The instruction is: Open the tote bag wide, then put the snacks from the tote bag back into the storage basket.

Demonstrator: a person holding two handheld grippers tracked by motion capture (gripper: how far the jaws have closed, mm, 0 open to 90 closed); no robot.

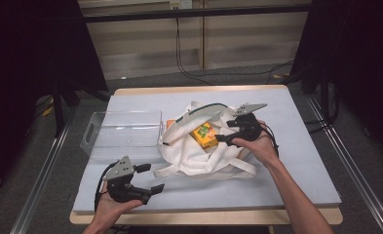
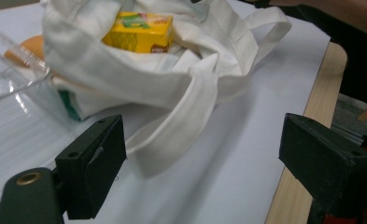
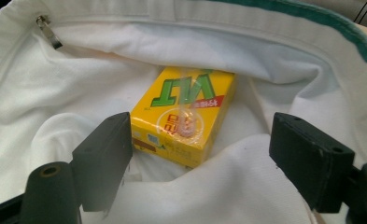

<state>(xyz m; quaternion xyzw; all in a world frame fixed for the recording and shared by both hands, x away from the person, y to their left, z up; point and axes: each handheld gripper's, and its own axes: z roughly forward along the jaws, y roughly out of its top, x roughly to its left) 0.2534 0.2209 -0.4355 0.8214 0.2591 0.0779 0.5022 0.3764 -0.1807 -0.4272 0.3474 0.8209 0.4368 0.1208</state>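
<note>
yellow carton [image 3: 183, 116] inside bag [image 3: 55, 93], zipper pull [image 3: 49, 31]

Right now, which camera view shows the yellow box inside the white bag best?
The right gripper view: the yellow box lies close and central in the white bag, its printing showing. The left gripper view shows its top and one side over the bag's edge; the high view shows it small.

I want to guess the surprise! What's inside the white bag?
Inside the white cloth bag lies a yellow carton with green letters, like a small drink box. Something orange peeks out beside the bag. Whatever lies deeper is covered by folds of cloth.
</note>
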